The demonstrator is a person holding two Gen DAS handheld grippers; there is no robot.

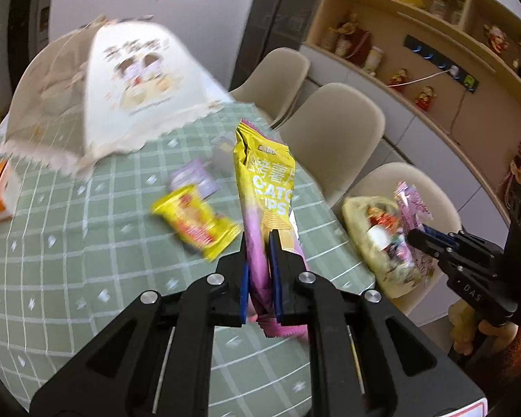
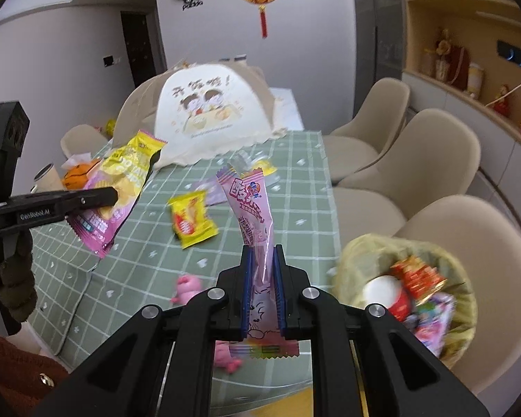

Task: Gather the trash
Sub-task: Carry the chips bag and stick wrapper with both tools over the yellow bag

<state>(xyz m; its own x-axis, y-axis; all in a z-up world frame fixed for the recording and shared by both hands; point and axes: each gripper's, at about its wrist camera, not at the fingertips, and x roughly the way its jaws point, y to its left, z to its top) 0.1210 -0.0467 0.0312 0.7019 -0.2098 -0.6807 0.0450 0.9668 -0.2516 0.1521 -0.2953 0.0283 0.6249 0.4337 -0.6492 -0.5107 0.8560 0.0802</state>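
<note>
Right wrist view alone shows a pink pig toy (image 2: 187,286) on the worktop (image 2: 295,187); the right gripper (image 2: 262,260) fingers are clamped on a pink candy wrapper (image 2: 251,208), the left gripper (image 1: 260,243) fingers on a potato chips bag (image 1: 265,187).

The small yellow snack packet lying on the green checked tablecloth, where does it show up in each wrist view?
Left wrist view: the small yellow snack packet lies left of centre, just left of the held potato chips bag.
Right wrist view: the packet lies at centre, left of the held pink wrapper.
Shared landmark: the dome food cover beyond it.
</note>
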